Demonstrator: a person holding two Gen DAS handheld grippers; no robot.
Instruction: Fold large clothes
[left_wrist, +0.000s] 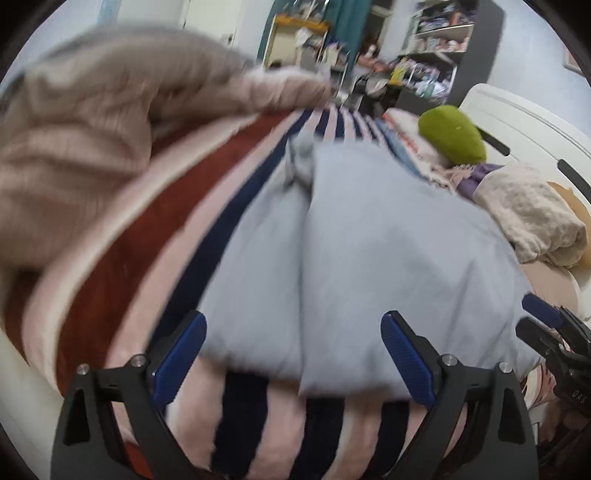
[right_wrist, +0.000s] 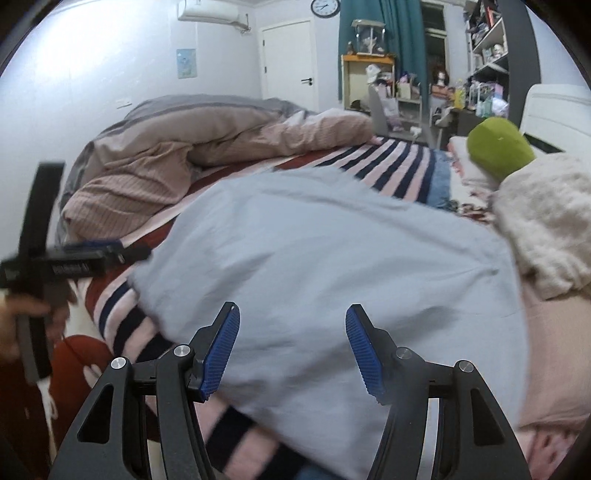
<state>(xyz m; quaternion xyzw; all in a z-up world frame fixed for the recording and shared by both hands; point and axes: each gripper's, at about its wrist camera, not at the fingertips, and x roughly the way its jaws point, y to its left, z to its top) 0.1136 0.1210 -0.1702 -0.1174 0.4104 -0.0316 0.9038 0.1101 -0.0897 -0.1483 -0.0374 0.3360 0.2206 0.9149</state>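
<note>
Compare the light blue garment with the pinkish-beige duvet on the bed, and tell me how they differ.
The light blue garment is smooth, plain cloth, while the pinkish-beige duvet is ribbed. The garment lies fairly flat in the middle of the striped blanket, close in front of both grippers; the duvet is heaped up in a crumpled mound at the far left side. The duvet looks much bulkier. Both rest on the bed, and neither is gripped.

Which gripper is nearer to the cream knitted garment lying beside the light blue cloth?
Right. The right gripper is over the light blue cloth beside the cream garment; the left gripper is over its far side.
</note>
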